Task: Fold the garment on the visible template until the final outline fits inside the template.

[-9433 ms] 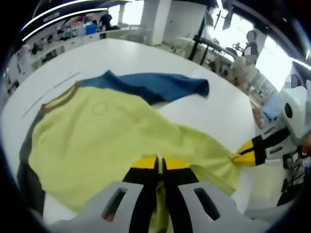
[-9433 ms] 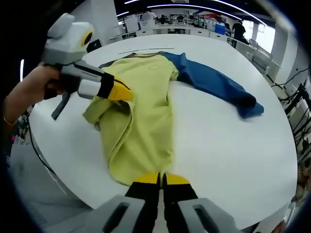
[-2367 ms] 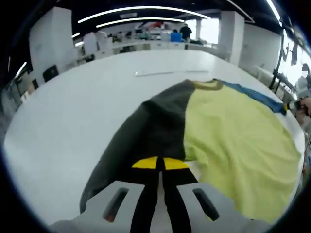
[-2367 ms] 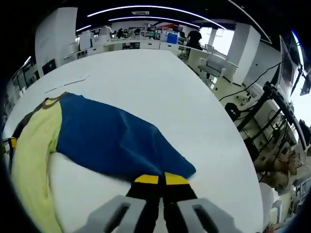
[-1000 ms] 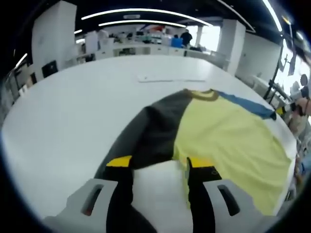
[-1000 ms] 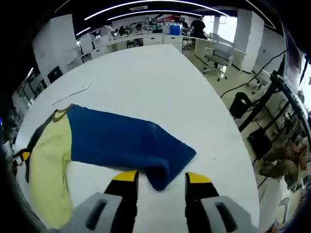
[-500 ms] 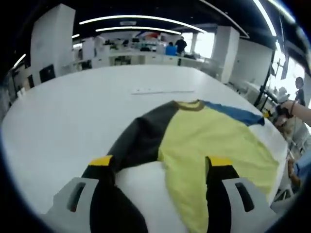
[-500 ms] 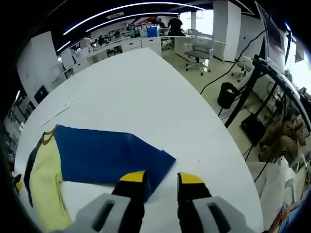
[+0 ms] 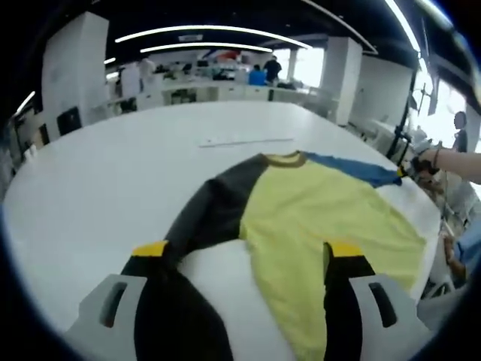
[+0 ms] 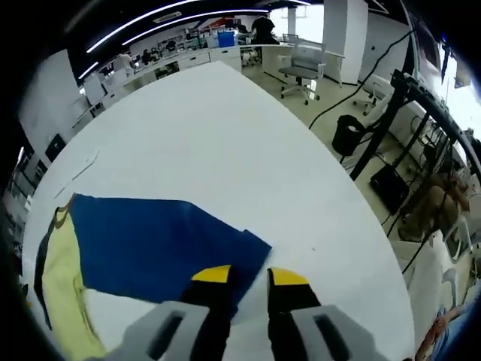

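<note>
The garment lies spread flat on the white table (image 9: 83,188). It has a yellow body (image 9: 323,214), a dark grey sleeve (image 9: 214,214) and a blue sleeve (image 9: 353,169). My left gripper (image 9: 247,249) is open wide and holds nothing; its jaws stand just short of the grey sleeve's end and the yellow hem. My right gripper (image 10: 250,276) is open with a narrow gap, at the cuff corner of the blue sleeve (image 10: 158,248). The yellow body (image 10: 60,278) shows at the left of the right gripper view. A thin template line (image 9: 244,140) runs on the table beyond the collar.
The table's curved edge (image 10: 353,218) runs close to the blue cuff; past it stand a black bin (image 10: 347,134), office chairs (image 10: 301,71) and a black stand (image 10: 409,98). A hand (image 9: 455,159) holds the right gripper at the table's right side.
Both grippers were shut on the sleeve ends, then opened and let them go. The left gripper drew back and widened. The right gripper's jaws have narrowed at the blue cuff.
</note>
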### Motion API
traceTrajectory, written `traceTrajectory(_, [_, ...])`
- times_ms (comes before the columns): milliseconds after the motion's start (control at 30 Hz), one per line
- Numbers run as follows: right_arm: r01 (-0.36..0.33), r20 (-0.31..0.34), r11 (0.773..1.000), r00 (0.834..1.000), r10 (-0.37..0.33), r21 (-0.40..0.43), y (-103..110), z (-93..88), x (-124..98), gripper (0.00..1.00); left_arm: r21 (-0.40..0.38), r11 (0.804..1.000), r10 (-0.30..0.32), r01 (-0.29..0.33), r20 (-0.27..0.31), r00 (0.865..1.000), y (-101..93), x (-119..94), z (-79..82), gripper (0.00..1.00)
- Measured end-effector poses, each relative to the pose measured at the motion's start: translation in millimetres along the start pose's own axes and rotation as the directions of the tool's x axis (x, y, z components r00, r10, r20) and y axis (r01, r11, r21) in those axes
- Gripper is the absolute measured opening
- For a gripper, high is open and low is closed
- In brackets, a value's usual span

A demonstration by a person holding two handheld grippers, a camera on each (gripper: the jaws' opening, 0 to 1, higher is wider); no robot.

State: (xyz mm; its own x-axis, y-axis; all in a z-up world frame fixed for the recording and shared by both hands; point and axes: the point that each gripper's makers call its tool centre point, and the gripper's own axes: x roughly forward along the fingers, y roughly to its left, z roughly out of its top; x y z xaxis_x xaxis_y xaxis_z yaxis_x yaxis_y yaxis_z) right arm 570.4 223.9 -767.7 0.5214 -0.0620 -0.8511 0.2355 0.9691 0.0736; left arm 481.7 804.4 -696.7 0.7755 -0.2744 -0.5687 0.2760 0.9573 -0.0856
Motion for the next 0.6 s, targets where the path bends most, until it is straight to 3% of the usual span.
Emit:
traceTrajectory(67, [-0.048, 0.011, 0.999, 0.999, 0.048, -0.001, 8.3, 3.1, 2.8, 0.0, 0.005, 1.0, 0.001, -0.001, 0.002, 1.0, -0.8, -0.7, 1.0, 0.78])
traceTrajectory(600, [0.021, 0.066, 0.999, 0.998, -0.019, -0.028, -22.2, 30.1, 9.4, 0.0, 0.015, 1.0, 0.002, -0.002, 0.006, 1.0, -6.0, -5.4, 4.5, 0.78])
